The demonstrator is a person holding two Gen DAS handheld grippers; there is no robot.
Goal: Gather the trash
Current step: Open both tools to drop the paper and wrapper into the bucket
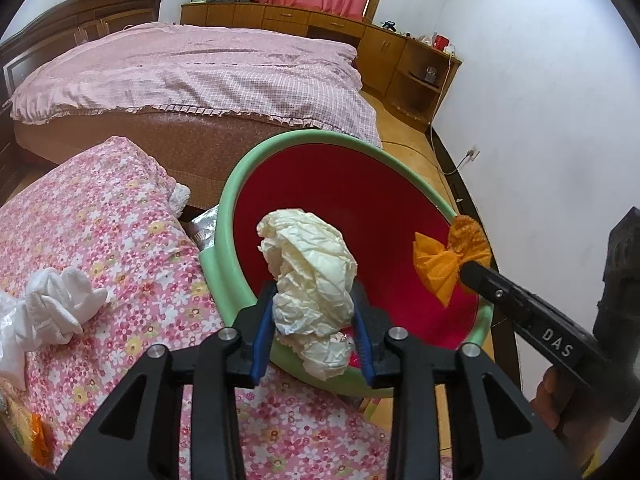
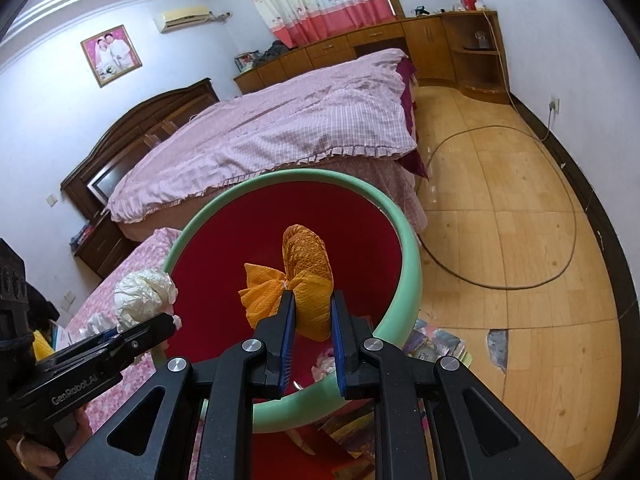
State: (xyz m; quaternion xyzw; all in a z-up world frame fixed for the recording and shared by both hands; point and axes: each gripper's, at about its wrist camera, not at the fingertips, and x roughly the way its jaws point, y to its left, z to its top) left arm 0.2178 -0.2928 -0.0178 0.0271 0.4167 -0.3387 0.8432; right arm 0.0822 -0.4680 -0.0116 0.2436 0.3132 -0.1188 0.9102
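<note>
Bedroom setting; floral quilt [image 1: 120,240] beside green-rimmed red bin [image 1: 240,184]. White paper wad [image 1: 312,276] is seen between left gripper [image 1: 316,340] pads over the bin. Orange wad [image 2: 308,300] is clamped by right gripper [image 2: 314,344]. "DAS" and "GenRobot.AI" are read on the grippers.

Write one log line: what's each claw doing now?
left gripper: holds white wad over bin | right gripper: grips orange wad over bin

surface: flowered bedspread [image 1: 120,220] | on it: white crumpled cloth [image 1: 60,304] left of green basin [image 1: 224,208]; orange wrapper [image 1: 40,436] further left, near edge | basin rests at bedspread's right edge
</note>
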